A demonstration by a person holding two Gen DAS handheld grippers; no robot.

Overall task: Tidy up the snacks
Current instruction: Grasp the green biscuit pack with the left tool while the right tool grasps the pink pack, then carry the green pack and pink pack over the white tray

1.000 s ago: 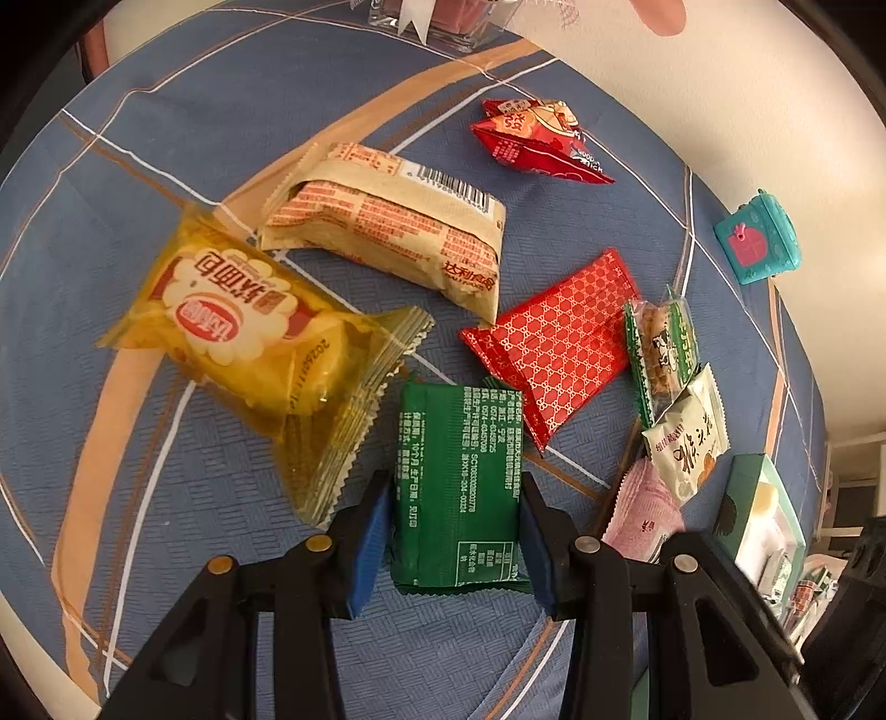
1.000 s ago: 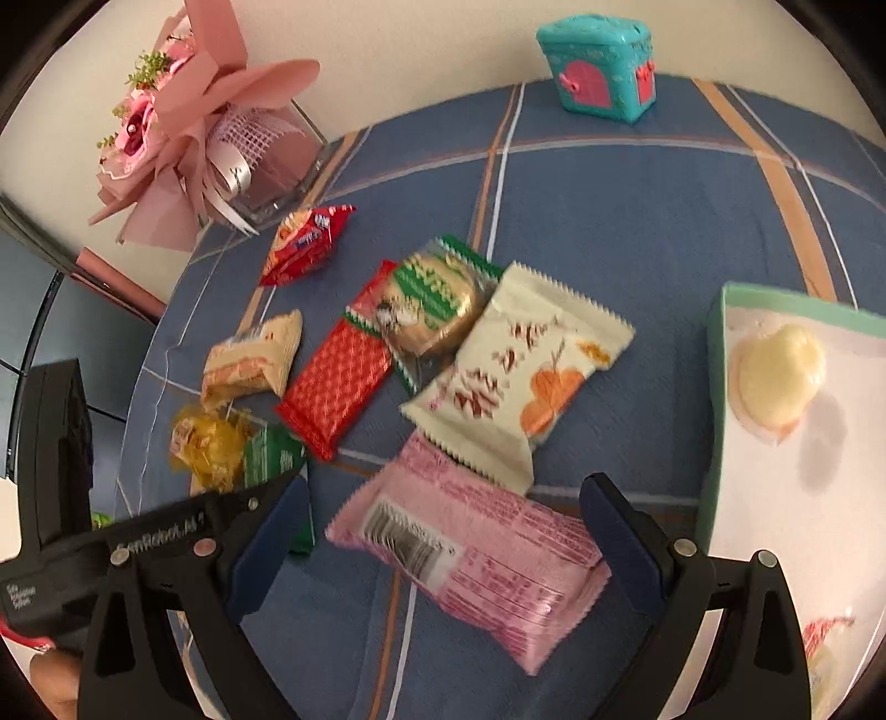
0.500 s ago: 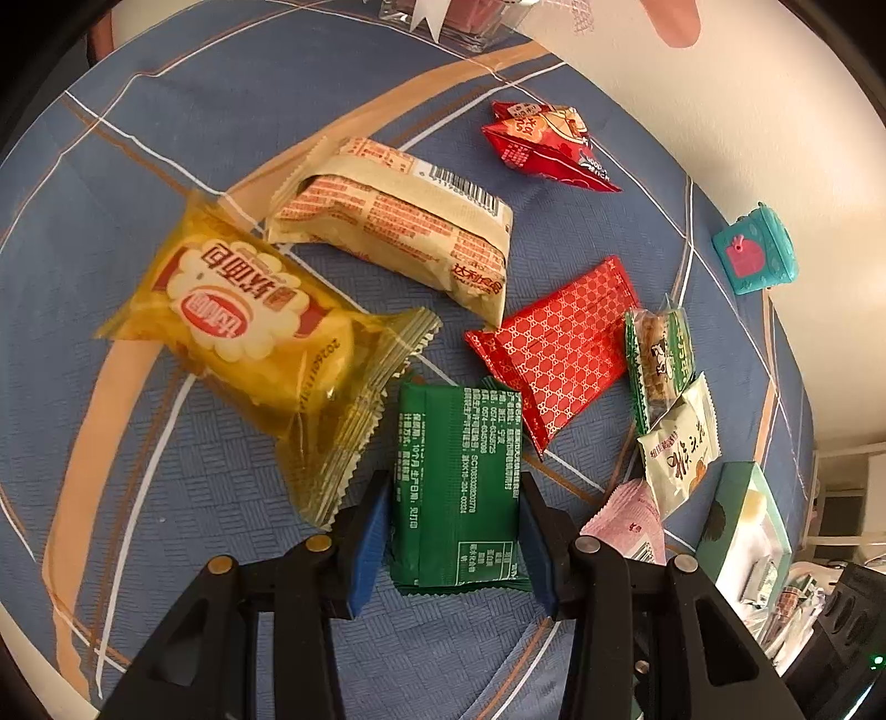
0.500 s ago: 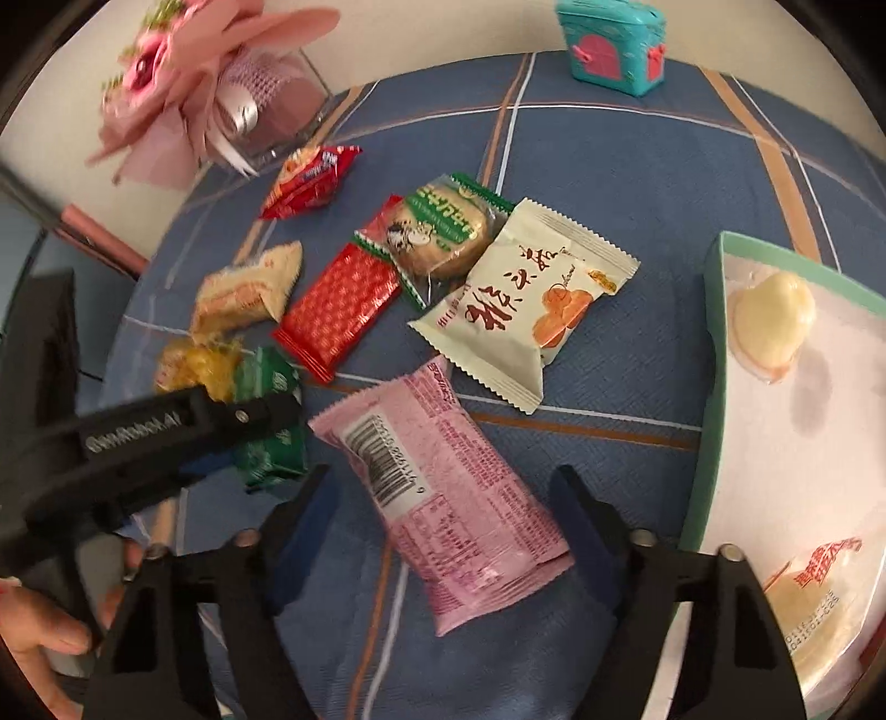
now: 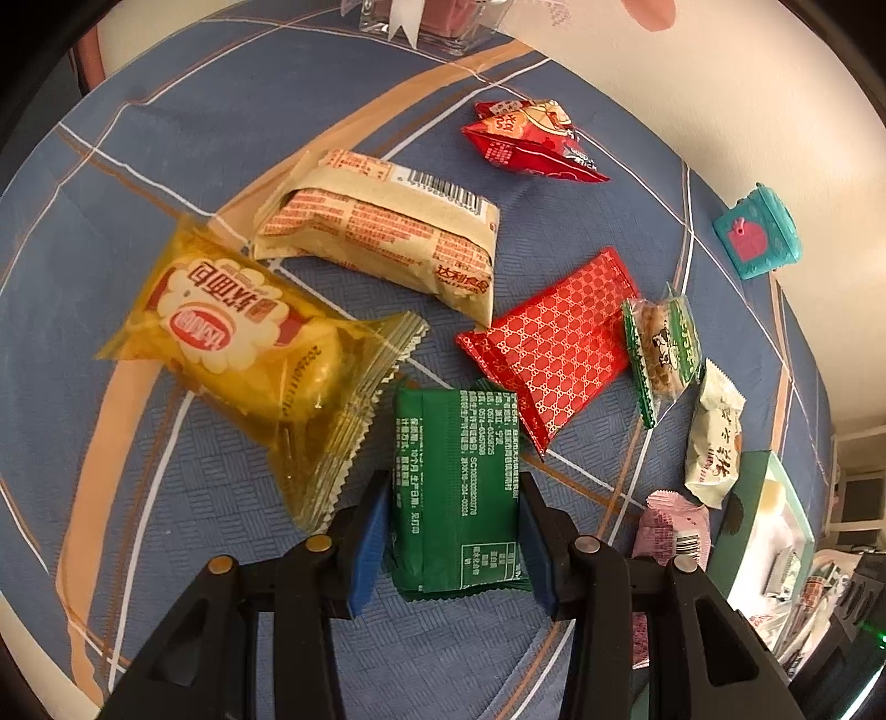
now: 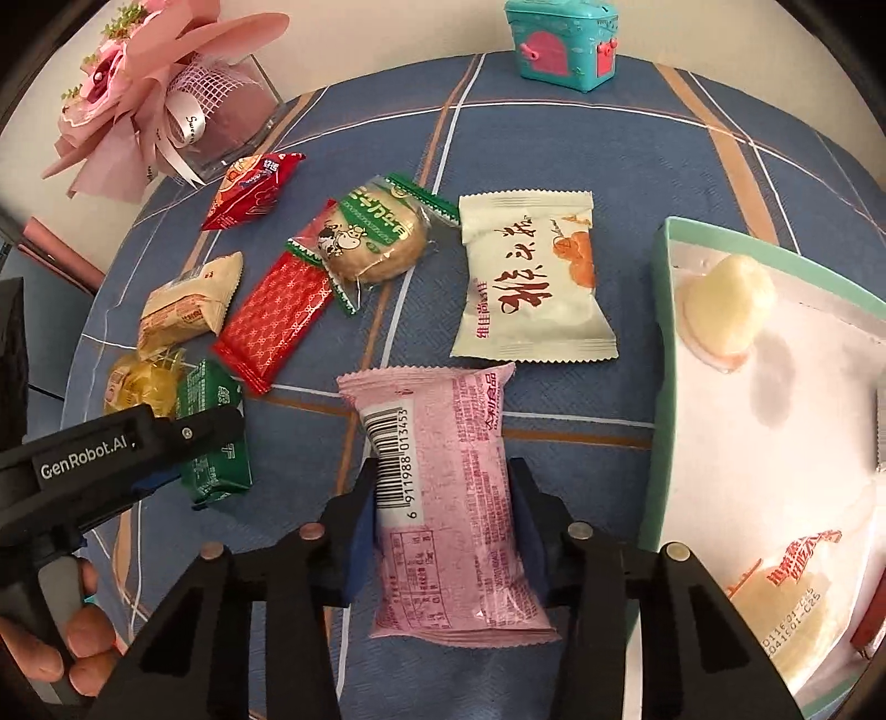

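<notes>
Since earlier frame, right gripper (image 6: 443,531) closes from spread onto pink foil snack pack (image 6: 443,498). Left gripper (image 5: 454,531) pinches green foil snack pack (image 5: 457,493). We count two snacks inside mint-green cardboard box (image 6: 662,387); roughly eight remain on blue plaid tablecloth (image 6: 554,138).

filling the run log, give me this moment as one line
left gripper: shut on green packet | right gripper: shut on pink packet | box: right of pink packet

A bench (image 6: 554,144) under blue plaid cloth carries scattered snack packets. Left of the green box (image 6: 662,354) lie the pink packet (image 6: 454,498) and cream packet (image 6: 531,277); the teal toy chest (image 6: 562,44) stands behind it.
</notes>
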